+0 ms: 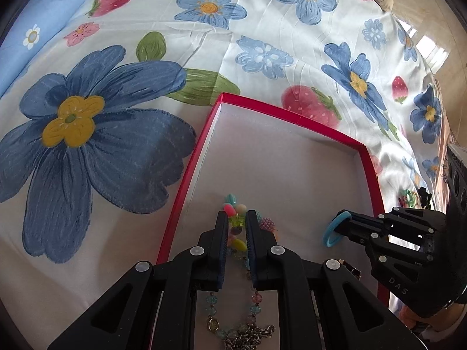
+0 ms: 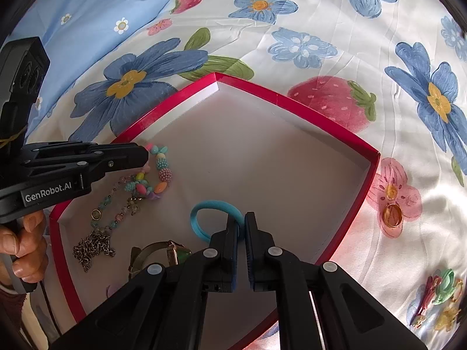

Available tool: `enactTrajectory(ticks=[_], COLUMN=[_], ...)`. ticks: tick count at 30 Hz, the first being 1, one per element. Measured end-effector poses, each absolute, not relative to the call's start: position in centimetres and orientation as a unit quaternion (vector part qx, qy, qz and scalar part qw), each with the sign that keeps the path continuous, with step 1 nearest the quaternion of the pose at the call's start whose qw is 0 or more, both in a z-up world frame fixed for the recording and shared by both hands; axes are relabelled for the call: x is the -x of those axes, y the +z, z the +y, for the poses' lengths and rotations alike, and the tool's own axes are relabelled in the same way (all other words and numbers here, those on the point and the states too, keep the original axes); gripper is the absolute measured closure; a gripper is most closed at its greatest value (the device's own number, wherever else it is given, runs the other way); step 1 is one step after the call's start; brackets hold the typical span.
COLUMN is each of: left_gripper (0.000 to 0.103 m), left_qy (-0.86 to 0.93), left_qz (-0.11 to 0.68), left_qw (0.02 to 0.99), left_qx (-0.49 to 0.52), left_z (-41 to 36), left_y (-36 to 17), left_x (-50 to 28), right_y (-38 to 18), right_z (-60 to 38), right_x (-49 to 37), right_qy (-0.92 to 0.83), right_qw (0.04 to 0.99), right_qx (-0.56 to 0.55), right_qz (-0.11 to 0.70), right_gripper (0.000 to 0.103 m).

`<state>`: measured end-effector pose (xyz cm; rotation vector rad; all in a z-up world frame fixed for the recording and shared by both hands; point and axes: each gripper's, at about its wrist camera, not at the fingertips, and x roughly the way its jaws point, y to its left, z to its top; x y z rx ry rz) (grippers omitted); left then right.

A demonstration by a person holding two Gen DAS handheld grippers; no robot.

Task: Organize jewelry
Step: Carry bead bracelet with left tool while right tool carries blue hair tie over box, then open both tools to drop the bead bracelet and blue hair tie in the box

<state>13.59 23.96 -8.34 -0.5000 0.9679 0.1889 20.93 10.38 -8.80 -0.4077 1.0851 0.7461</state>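
**Red-rimmed box, two grips over the jewelry**

Glossy red card around a matte white floor: box [image 2: 362, 195] on slippery floral satin bedspread [image 2: 335, 23]. At left, near the left wall, left gripper [image 1: 237, 214] nearly closed, pinching the bright plastic bead bracelet [image 2: 159, 172]; beneath and nearer, a glass-bead necklace [image 2: 108, 201], a heaped metal chain [image 2: 93, 246] and a watch [image 2: 163, 252] on the box floor. Toward the middle, right gripper [image 2: 240, 218] almost shut on the soft, rubbery blue band [image 2: 204, 213], loop resting inside the box. Further right, outside on the bedspread, a smooth gold ring [image 2: 392, 214] and small coloured clips [image 2: 437, 294], not yet boxed.

Risks, as judged: bracelet beads snagging necklace or chain on lifting; springy band clinging to a pad on release; light box sliding on satin if nudged.
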Motion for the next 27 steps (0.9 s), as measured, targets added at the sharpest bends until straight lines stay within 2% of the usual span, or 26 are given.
enactTrajectory(ticks=[4, 6, 8, 14, 18, 23, 26, 27], left_gripper=[0.092, 0.092, 0.092, 0.092, 0.084, 0.081, 0.070, 0.063], left_qy=[0.092, 0.093, 0.093, 0.094, 0.096, 0.092, 0.087, 0.086], left_qz=[0.460, 0.460, 0.460, 0.459, 0.453, 0.444, 0.441, 0.441], left_qw=[0.851, 0.852, 0.852, 0.852, 0.854, 0.861, 0.866, 0.867], left_qx=[0.235, 0.232, 0.232, 0.235, 0.236, 0.228, 0.220, 0.216], left_z=[23.8, 23.8, 23.8, 23.8, 23.6, 22.3, 21.4, 21.1], left_y=[-8.3, -8.3, -8.2, -8.0, -7.2, -5.8, -5.0, -4.7], left_x=[-13.6, -13.5, -13.5, -13.1, -12.4, -11.7, -11.5, -11.4], right_y=[-8.8, -8.8, -8.7, -8.5, -7.8, -5.9, -4.8, -4.5], right_z=[10.4, 10.4, 10.4, 9.8, 8.6, 6.4, 4.8, 4.2], right_x=[-21.0, -21.0, -21.0, -20.8, -20.4, -19.7, -19.2, -19.1], right_qy=[0.345, 0.349, 0.351, 0.351, 0.355, 0.356, 0.353, 0.351], right_qw=[0.771, 0.770, 0.769, 0.772, 0.777, 0.792, 0.802, 0.805], right_qx=[0.186, 0.183, 0.179, 0.160, 0.132, 0.090, 0.068, 0.059], right_qz=[0.501, 0.502, 0.503, 0.505, 0.503, 0.488, 0.478, 0.475], right_gripper=[0.095, 0.090, 0.081, 0.081, 0.079, 0.066, 0.062, 0.061])
